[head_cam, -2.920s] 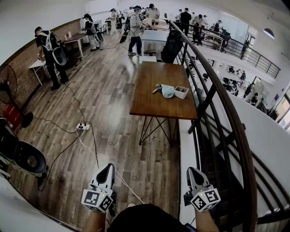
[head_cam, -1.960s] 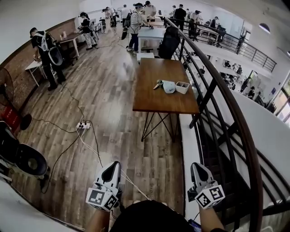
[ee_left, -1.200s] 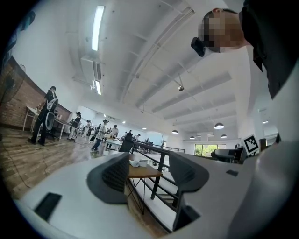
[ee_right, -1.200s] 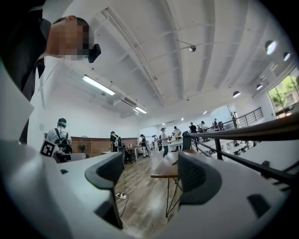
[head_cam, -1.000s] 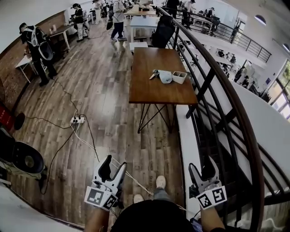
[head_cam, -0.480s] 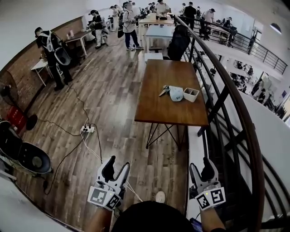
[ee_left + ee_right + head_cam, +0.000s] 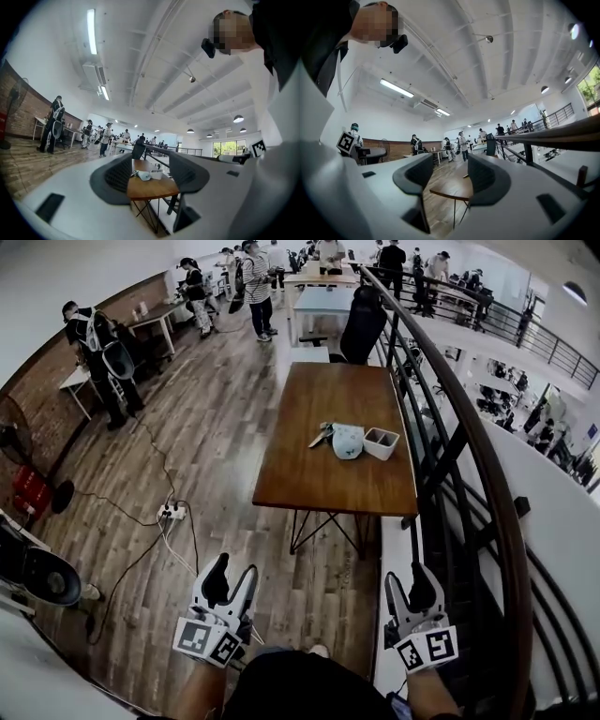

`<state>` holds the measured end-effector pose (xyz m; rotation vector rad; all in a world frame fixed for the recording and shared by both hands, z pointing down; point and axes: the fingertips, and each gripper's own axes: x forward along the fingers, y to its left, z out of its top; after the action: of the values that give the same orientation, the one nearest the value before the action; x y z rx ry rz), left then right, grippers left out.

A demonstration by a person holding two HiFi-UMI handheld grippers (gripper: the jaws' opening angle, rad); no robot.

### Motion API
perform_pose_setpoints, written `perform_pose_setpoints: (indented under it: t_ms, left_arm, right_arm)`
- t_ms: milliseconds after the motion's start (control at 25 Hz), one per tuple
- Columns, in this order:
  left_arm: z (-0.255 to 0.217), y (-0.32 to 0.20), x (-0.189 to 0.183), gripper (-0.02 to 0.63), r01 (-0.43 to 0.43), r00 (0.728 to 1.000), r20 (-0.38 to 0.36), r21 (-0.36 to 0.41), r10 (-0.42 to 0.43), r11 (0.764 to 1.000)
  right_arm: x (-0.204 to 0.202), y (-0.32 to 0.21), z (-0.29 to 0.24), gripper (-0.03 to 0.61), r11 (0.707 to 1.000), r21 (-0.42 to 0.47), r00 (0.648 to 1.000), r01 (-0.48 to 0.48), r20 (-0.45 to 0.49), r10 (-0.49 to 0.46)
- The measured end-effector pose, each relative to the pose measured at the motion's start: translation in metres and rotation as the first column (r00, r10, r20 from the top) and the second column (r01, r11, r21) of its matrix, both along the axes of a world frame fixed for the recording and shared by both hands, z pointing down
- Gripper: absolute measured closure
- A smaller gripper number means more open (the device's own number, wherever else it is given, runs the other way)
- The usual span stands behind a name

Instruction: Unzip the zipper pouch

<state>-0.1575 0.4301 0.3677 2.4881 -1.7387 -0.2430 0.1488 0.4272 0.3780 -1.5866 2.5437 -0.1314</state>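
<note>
A pale zipper pouch (image 7: 348, 441) lies on the brown wooden table (image 7: 319, 479), several steps ahead of me, with a small dark bundle (image 7: 320, 434) to its left. Both grippers hang low over the floor, far short of the table. My left gripper (image 7: 231, 579) is open and empty; in the left gripper view (image 7: 150, 182) the pouch (image 7: 145, 176) shows far off between its jaws. My right gripper (image 7: 409, 592) is open with its jaws closing on nothing. In the right gripper view (image 7: 451, 177) only the table (image 7: 449, 191) shows between them.
A white box (image 7: 381, 442) sits right of the pouch. A black railing (image 7: 469, 456) and stairs run along the right. A power strip (image 7: 171, 512) with cables lies on the floor at left. A black chair (image 7: 361, 326) stands at the table's far end; people stand beyond.
I have come closer to the table. Both grippers, shut two seconds ago, have opened; the right jaws now stand a little narrower than half a second ago.
</note>
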Motion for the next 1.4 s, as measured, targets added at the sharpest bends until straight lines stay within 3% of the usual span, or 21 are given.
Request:
perform_pose_setpoints:
  t_ms: [360,640,960,1400]
  left_arm:
    - [0.015,-0.062,0.016,0.383,-0.039,0.999,0.034,-0.014,0.04,0.999]
    - [0.015,-0.135,0.018,0.383,-0.102,0.995,0.015,0.0,0.102,0.995]
    - [0.01,-0.217,-0.004,0.382,-0.152,0.988,0.01,0.002,0.152,0.988]
    - [0.04,-0.295,-0.044,0.383,-0.193,0.981,0.011,-0.076,0.194,0.978]
  right_arm:
    - [0.012,-0.046,0.011,0.379,0.999,0.011,0.997,-0.043,-0.06,0.044]
    - [0.012,-0.106,0.003,0.38,0.996,0.015,0.993,-0.094,-0.067,0.094]
    - [-0.018,-0.189,-0.005,0.388,0.994,-0.005,0.991,-0.108,-0.082,0.107]
    - [-0.056,-0.262,0.026,0.4,0.986,-0.108,0.987,-0.126,-0.117,0.114]
